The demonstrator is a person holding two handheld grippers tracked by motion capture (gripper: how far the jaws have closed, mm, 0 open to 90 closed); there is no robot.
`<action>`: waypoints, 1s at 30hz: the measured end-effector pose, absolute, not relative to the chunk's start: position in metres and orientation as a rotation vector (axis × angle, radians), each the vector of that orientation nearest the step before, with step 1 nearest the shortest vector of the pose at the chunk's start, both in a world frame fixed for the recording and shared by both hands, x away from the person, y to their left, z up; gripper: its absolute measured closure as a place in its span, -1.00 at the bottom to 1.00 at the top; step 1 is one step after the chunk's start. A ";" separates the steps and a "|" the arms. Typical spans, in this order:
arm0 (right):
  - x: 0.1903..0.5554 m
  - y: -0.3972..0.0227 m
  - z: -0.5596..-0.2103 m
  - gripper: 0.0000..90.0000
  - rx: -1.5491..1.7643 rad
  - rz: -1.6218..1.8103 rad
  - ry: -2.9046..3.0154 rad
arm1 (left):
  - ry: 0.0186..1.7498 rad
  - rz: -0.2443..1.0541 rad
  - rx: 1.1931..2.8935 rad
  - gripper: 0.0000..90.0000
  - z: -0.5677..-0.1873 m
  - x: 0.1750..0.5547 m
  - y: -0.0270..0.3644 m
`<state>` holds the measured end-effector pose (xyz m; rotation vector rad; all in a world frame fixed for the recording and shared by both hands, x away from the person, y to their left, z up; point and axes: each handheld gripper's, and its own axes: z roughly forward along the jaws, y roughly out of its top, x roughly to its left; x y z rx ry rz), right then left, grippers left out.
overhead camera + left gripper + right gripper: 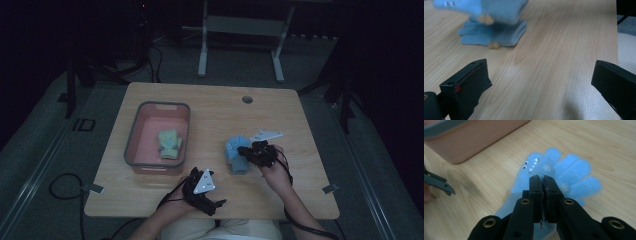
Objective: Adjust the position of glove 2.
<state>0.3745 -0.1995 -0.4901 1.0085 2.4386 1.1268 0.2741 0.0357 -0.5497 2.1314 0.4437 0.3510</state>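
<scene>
Gloves in play, two blue ones, near the right side of the table (210, 100). Nearest the person: left gripper (216, 204) parked at the front edge, jaws standing wide apart with bare wood between them, hand resting low, pointing right toward the gloves. Farther in, right gripper (543, 182) pinched tight on the upper blue glove (564, 170), jaws clamped on the fabric near the palm, fingers of the glove fanned out beyond the tips, small toothy face printed on it. Wrist angled inward, forearm coming up from the bottom right of the high view. Below the raised one, second blue glove (491, 33) flat on the wood. Farthest left: pink bin (131, 145) with a green glove (169, 145) inside, well apart from the blue pair.

Judged step: carry the pinched glove across to the bin. Best done with the grip kept firm, enough lift to clear the near rim, release only once over the bin's floor, not the wall.
</scene>
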 end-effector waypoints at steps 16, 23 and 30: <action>0.388 -0.196 -0.524 0.90 1.058 1.044 2.514 | 0.437 0.357 2.117 -0.97 -0.548 0.273 0.036; 0.389 -0.194 -0.531 0.89 1.062 1.007 2.515 | 0.435 0.346 2.101 -0.97 -0.546 0.273 0.036; 0.384 -0.196 -0.527 0.46 1.018 1.037 2.511 | 0.444 0.346 2.068 -0.93 -0.542 0.273 0.037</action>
